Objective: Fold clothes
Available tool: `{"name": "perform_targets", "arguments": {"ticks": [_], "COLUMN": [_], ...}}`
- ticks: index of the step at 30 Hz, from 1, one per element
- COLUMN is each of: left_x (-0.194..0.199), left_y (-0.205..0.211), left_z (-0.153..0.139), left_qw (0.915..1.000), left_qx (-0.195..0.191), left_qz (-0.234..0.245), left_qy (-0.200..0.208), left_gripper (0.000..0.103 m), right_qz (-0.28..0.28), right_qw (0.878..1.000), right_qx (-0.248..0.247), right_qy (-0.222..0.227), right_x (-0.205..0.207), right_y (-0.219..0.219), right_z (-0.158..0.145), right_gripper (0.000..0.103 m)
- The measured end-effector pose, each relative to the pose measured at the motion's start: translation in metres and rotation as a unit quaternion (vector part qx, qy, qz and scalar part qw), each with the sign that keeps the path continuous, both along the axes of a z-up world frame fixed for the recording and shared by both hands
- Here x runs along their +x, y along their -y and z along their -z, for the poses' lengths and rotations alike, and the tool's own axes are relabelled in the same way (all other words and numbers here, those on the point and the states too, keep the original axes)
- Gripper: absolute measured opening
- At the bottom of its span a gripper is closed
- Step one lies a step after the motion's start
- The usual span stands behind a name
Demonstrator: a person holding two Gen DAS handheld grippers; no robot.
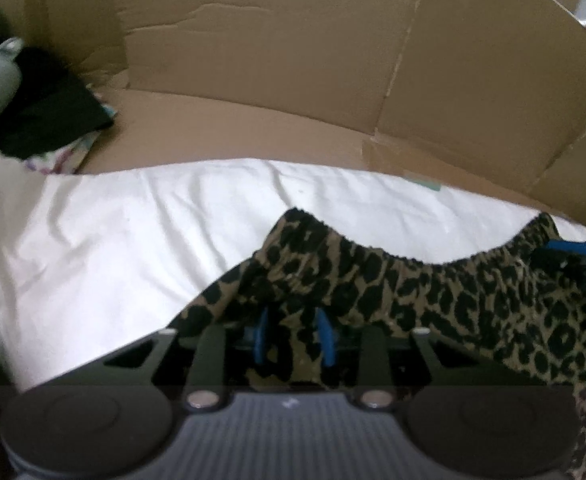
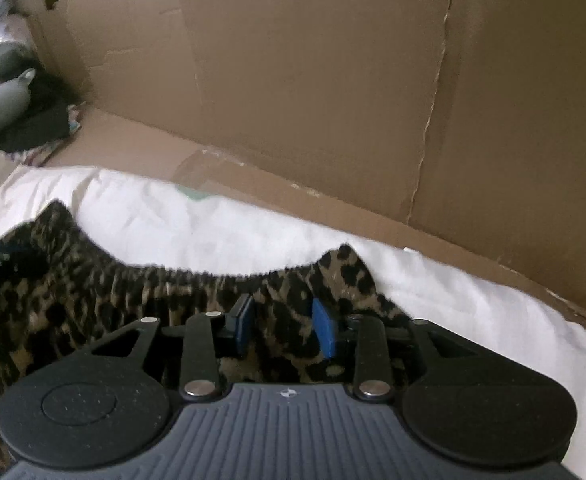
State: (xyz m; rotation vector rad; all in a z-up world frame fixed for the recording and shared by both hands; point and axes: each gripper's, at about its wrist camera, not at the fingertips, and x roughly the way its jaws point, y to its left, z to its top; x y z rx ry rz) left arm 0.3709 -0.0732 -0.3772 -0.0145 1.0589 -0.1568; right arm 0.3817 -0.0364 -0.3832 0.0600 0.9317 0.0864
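leopard-print garment (image 1: 433, 292) on white sheet (image 1: 113, 240), waistband toward cardboard box (image 1: 293, 60) | left gripper (image 1: 293, 336), right gripper (image 2: 283, 326): pads parted, cloth between, unpinched | risk: waistband slumps, bunches (elastic edge unsupported)

We see a soft leopard-print cloth garment (image 1: 433, 292), a creased matt white sheet (image 1: 133, 232), rough brown cardboard (image 2: 313, 92) and matt black plastic gripper bodies
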Motion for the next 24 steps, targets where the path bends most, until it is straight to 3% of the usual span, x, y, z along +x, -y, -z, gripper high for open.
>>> {"name": "perform_targets", "arguments": {"ticks": [3,6,12,17,21,24], "left_x": [-0.009,-0.019,-0.033,-0.035,-0.031,-0.028], "left_y": [0.001,0.007,0.04,0.066,0.064,0.062], "left_z": [-0.01,-0.023,-0.03,-0.009,0.005,0.014], "left_qw": [1.0,0.9992,0.9869,0.9853,0.9885,0.9904], "left_qx": [-0.001,-0.025,-0.108,-0.075,-0.073,-0.077], "left_qz": [0.002,0.024,0.116,0.154,0.133,0.114], "left_qy": [0.006,0.018,0.028,0.003,-0.006,-0.011], "left_gripper": [0.023,0.023,0.023,0.023,0.012,0.011], "right_qz": [0.001,-0.03,-0.078,-0.079,-0.069,-0.05], "right_qw": [1.0,0.999,0.996,0.996,0.997,0.998], "right_qx": [0.015,0.032,0.033,0.033,0.034,0.035], "right_qy": [0.021,0.027,0.016,-0.003,-0.014,-0.017], "right_x": [-0.014,-0.031,-0.052,-0.054,-0.048,-0.041], "right_y": [-0.001,-0.011,-0.038,-0.044,-0.05,-0.056], "right_z": [-0.015,-0.022,-0.014,0.001,0.012,0.019], "right_gripper": [0.038,0.038,0.038,0.038,0.039,0.04]}}
